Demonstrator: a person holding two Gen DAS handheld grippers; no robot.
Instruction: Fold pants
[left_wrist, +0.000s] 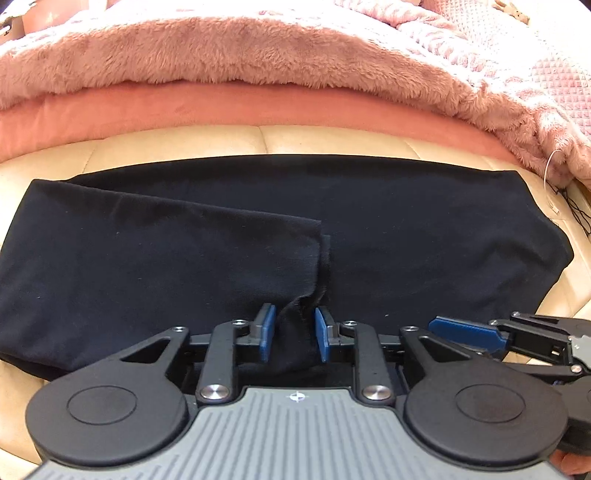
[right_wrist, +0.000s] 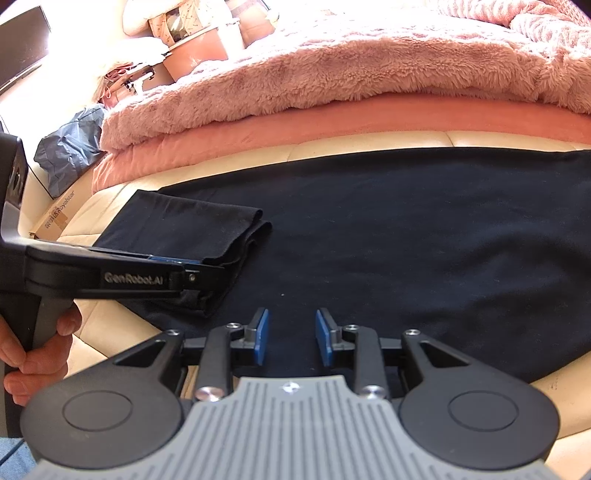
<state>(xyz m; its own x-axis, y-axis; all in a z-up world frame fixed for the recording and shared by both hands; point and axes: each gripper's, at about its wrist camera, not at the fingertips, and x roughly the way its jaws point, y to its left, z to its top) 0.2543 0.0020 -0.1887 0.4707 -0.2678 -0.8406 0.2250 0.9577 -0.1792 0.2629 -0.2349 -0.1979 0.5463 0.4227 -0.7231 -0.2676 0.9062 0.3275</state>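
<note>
Our left gripper's fingers (left_wrist: 266, 332) stand part open around a raised corner of the black pants (left_wrist: 406, 229) — cloth between the pads, though we cannot tell if they pinch it. The right gripper (right_wrist: 291, 336) hovers over the pants, slightly open and empty. On the cream cushion (right_wrist: 332, 147) one end is folded over — we judge further folds remain.
</note>
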